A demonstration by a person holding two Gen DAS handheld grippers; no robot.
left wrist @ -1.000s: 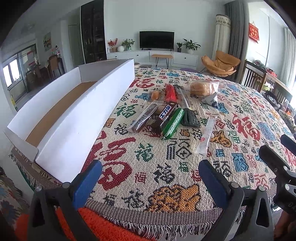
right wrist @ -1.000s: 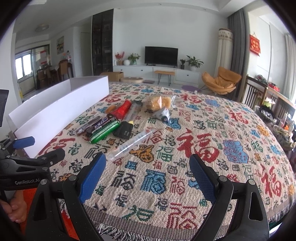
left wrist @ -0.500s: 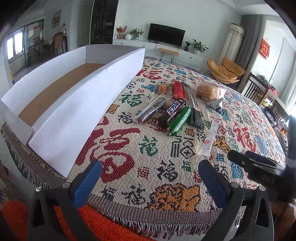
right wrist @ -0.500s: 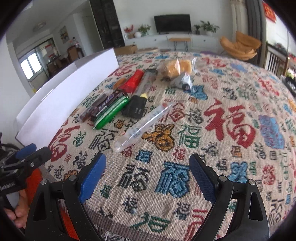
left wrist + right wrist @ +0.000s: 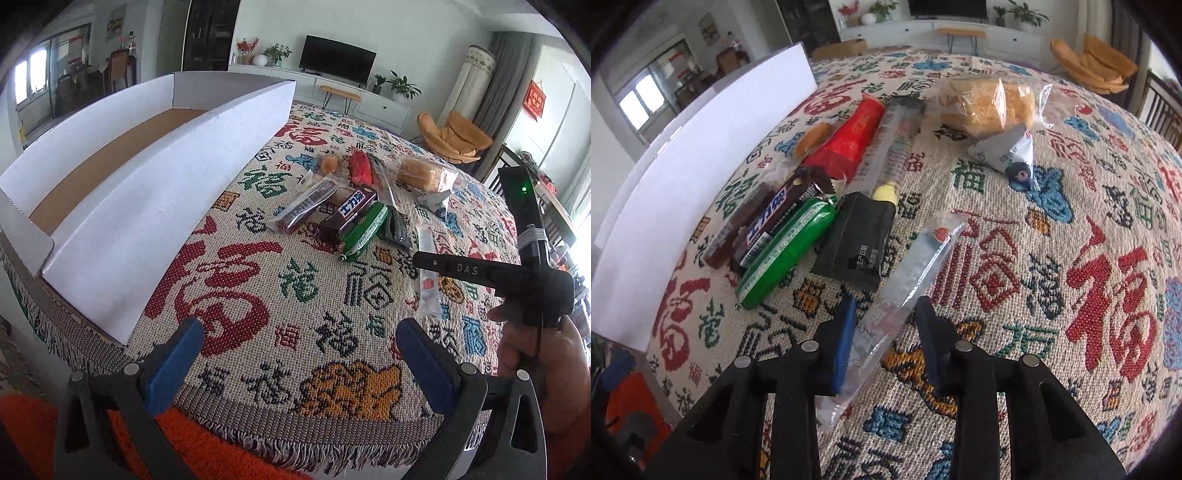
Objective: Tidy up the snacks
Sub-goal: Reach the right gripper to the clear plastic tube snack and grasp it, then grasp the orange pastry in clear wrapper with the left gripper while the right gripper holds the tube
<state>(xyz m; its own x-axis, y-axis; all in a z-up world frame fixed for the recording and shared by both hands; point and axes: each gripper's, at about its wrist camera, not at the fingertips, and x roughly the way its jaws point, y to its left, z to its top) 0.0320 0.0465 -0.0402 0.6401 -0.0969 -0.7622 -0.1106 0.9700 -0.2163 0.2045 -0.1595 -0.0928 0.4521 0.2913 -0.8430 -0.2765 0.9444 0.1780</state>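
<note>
Right gripper (image 5: pixel 886 314) on long clear plastic snack sleeve (image 5: pixel 912 273)

Jaws just closed in, straddling the sleeve's near end on the woven bench cloth (image 5: pixel 1071 221) (pad contact unclear). Left gripper (image 5: pixel 299 354) jaws released, hovering at the bench edge beside the white cardboard tray (image 5: pixel 147 192).

Left wrist view: set back at the surface (image 5: pixel 332 369) edge, facing the snack row (image 5: pixel 354 218). Right wrist view: close above that row (image 5: pixel 798 229), tilted steeply down. Shared: the row.
</note>
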